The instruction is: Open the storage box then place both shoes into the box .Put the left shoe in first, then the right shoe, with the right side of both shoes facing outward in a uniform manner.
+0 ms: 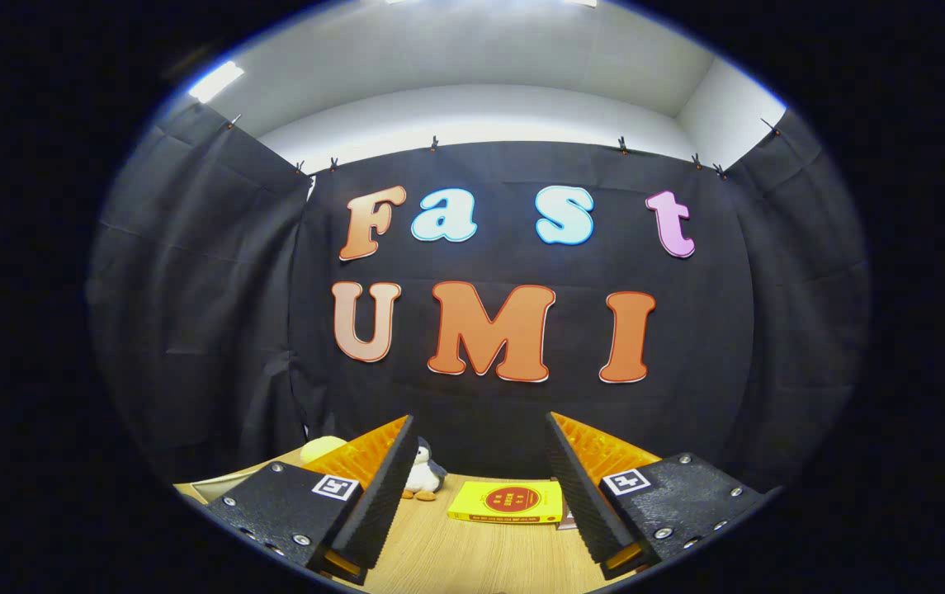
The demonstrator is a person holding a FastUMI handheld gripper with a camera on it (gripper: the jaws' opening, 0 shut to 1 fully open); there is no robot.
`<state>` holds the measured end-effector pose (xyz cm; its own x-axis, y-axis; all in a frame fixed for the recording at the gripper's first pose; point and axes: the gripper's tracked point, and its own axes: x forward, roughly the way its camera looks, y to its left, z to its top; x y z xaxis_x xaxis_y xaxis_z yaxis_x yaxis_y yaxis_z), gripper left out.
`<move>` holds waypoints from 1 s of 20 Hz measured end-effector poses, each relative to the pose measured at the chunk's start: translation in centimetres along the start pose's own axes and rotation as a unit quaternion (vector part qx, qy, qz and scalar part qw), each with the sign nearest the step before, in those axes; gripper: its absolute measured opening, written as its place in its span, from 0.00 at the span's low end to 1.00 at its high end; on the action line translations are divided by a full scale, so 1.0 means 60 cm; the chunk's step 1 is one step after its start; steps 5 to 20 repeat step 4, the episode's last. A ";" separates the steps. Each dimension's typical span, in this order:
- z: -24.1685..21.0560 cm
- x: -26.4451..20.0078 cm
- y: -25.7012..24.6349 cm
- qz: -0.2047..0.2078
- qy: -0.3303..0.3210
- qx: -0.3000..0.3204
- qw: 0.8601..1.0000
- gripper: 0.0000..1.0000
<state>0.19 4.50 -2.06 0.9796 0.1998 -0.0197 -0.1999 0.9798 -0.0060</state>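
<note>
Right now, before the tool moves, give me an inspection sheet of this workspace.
Surface: light wooden tabletop, bare between the fingers.
Job's things: nothing seen of the storage box or shoes.
Clutter: yellow book lying flat beyond the fingers; small penguin plush toy standing just past the left finger; pale yellow rounded object behind that finger, too hidden to identify.
Grippers: tool open, fingers spread wide, holding and touching nothing.
Cables: nothing seen.
Surroundings: black cloth wall clipped up on three sides; white wall and ceiling above it, with a ceiling light.
</note>
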 end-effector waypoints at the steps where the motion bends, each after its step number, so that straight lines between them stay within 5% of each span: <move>1: 0.002 0.002 -0.001 0.001 -0.006 0.000 1.000 0.92; 20: -0.001 0.001 0.005 0.007 0.000 0.003 1.000 0.92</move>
